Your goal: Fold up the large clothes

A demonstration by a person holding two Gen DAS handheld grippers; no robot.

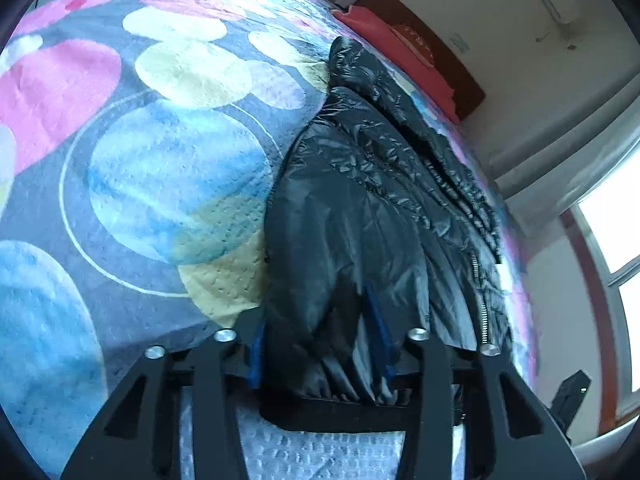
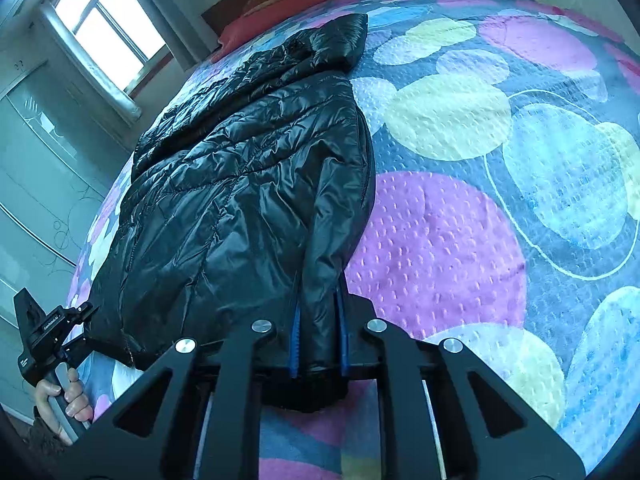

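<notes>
A black puffer jacket [image 1: 360, 200] lies flat on the bed [image 1: 160, 160], on a quilted cover with big round shapes in pink, blue and yellow. Its hood end is far from the cameras, near a red pillow [image 1: 384, 40], and its hem is at the near edge of the bed.

In the left wrist view, the left tool [image 1: 320, 344] has the hem between its 2 blue pads [image 1: 256, 352]. The fabric is bunched between them and the pads press on it, so this tool is clamped on the jacket.

In the right wrist view, the left tool [image 2: 76, 316] is at the far left, held by a hand [image 2: 64, 404]. The right tool [image 2: 318, 340] is at another corner of the hem. Its pads [image 2: 296, 340] stand close together, clamped on a narrow fold of the jacket [image 2: 240, 180].
</notes>
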